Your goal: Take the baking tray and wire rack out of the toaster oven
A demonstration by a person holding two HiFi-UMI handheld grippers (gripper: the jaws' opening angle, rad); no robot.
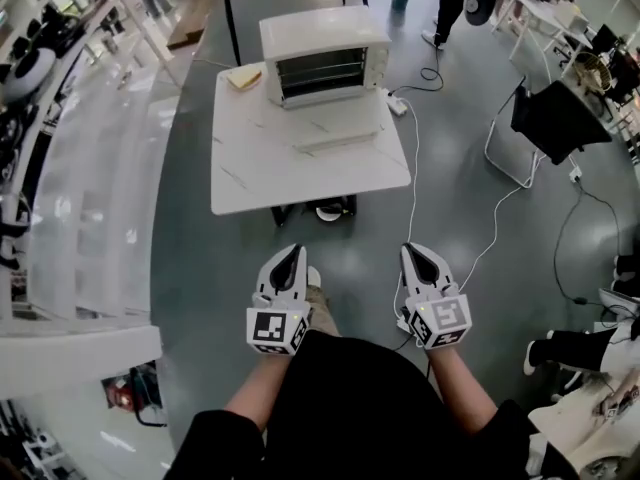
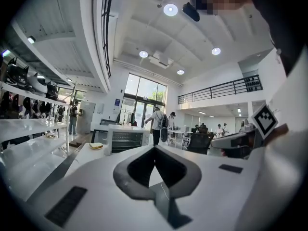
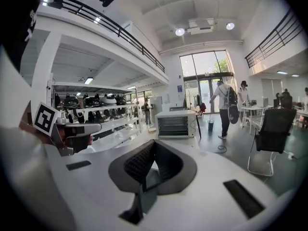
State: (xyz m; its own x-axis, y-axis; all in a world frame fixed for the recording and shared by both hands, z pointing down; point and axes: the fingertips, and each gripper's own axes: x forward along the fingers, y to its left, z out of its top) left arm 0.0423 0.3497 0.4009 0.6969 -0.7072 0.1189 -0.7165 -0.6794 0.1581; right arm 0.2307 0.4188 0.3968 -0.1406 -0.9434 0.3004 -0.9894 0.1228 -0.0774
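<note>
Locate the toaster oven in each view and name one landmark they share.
Head view: toaster oven at top centre.
Left gripper view: toaster oven small, left of centre.
Right gripper view: toaster oven near centre, slightly right.
Shared landmark: the white table under it.

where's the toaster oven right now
The toaster oven sits top centre in the head view, at the far end of the white table, a yellow object just left of it.
</note>
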